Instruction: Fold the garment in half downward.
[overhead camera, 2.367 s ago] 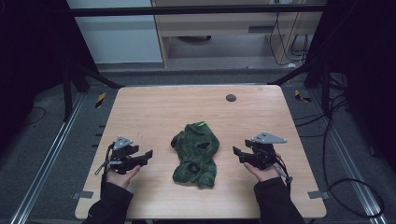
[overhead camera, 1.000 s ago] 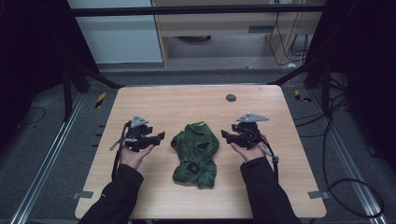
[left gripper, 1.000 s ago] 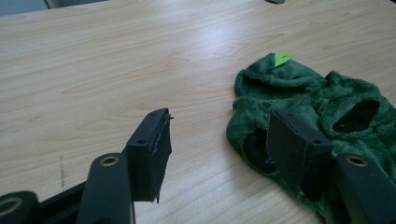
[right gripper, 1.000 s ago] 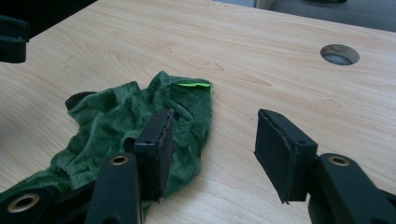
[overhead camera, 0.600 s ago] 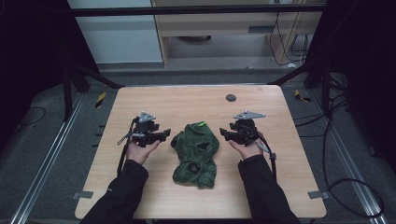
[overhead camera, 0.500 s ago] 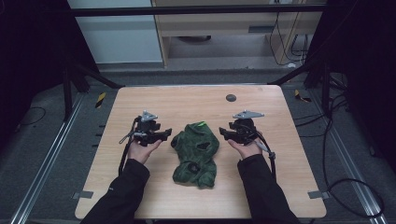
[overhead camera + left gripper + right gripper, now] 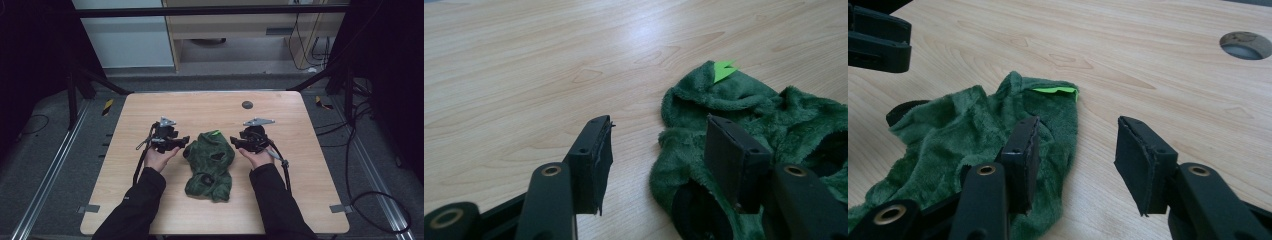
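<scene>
A crumpled dark green fleece garment [image 7: 210, 166] with a small bright green tag [image 7: 215, 132] lies mid-table. My left gripper [image 7: 182, 141] is open at the garment's upper left edge; in the left gripper view [image 7: 659, 145] one jaw is over bare wood and the other over the fleece [image 7: 774, 115]. My right gripper [image 7: 234, 142] is open at the garment's upper right edge; in the right gripper view [image 7: 1075, 145] one jaw lies over the fleece [image 7: 973, 125], the other over wood, with the tag [image 7: 1055, 90] just ahead.
The wooden table [image 7: 150, 110] has a round cable hole [image 7: 247, 104] at the back, which shows in the right gripper view as a hole [image 7: 1244, 45]. Cables trail from both grippers. Dark floor and metal rails surround the table.
Both hands have moved forward and inward from the table's front sides, bringing the grippers up to the garment's upper edges. The garment has not moved.
</scene>
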